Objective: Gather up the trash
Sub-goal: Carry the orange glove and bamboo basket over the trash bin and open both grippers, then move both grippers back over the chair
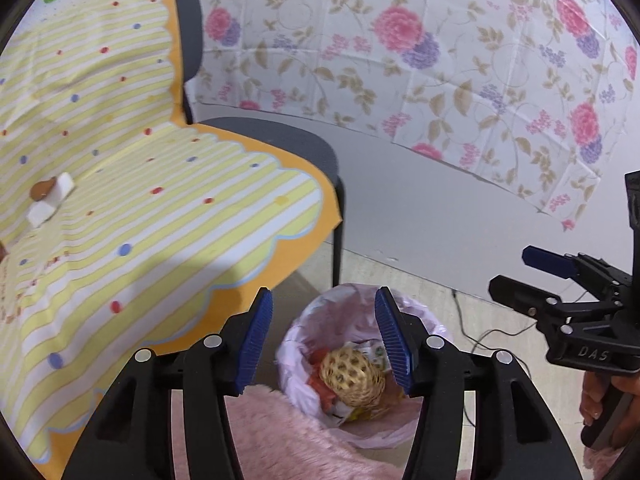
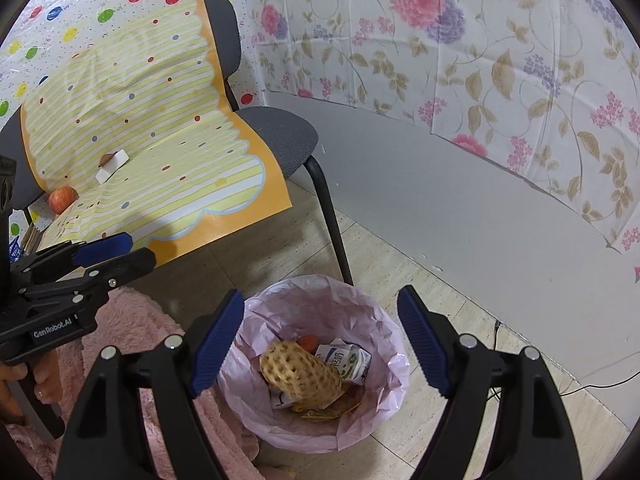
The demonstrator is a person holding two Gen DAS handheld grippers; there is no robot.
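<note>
A trash bin with a pink liner point(image 1: 296, 332) point(image 2: 372, 312) stands on the floor by the chair. It holds a yellow foam net sleeve point(image 1: 352, 372) point(image 2: 304, 376), a small milk carton point(image 2: 346, 362) and other wrappers. My left gripper point(image 1: 324, 344) is open and empty above the bin. My right gripper point(image 2: 320, 344) is open and empty above the bin too. On the chair's striped cloth point(image 2: 160, 120) lie a white block point(image 1: 50, 200) point(image 2: 113, 165) with a brown piece point(image 1: 43, 189) on it, and an apple point(image 2: 62, 199).
A grey chair point(image 1: 280, 140) point(image 2: 280, 136) carries the yellow striped cloth. A pink fluffy rug point(image 1: 280, 432) point(image 2: 132, 328) lies in front of it. A grey baseboard and floral sheet form the wall behind. A black cable point(image 1: 480, 336) runs on the tiled floor.
</note>
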